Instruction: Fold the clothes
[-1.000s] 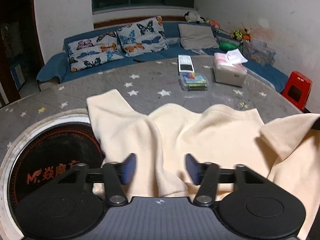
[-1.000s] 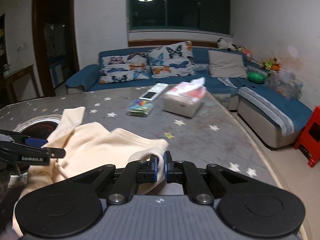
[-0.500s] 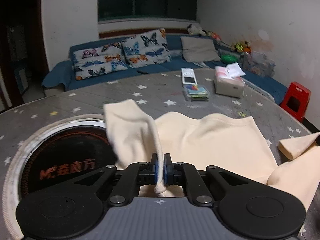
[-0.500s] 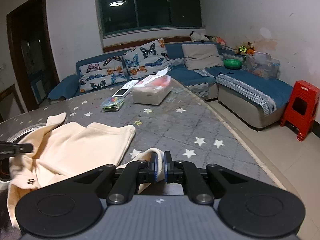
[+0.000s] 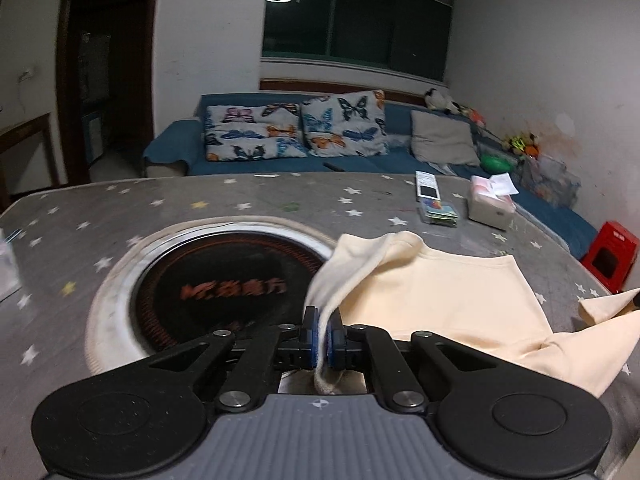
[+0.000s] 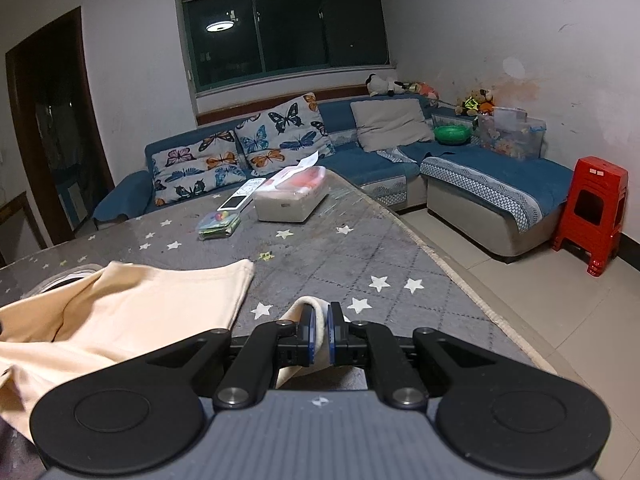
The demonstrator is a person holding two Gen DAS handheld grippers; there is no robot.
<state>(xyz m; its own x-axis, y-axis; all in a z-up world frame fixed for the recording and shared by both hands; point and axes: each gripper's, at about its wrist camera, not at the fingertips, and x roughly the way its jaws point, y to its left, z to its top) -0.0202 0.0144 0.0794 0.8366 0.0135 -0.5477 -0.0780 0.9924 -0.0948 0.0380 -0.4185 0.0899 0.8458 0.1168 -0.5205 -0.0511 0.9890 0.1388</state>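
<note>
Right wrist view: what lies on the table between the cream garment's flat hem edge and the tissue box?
In the right wrist view, only bare star-print tablecloth lies between the cream garment and the tissue box; the small colourful packet sits off to the left.

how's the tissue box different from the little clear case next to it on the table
The tissue box is white, opaque and tall, with a tissue sticking out of its pink top; the clear case is low, flat and see-through, showing colourful contents. The tissue box is also the larger and sits nearer the table's sofa-side edge. Both rest on the grey star-print table cover, beyond the cream garment.
</note>
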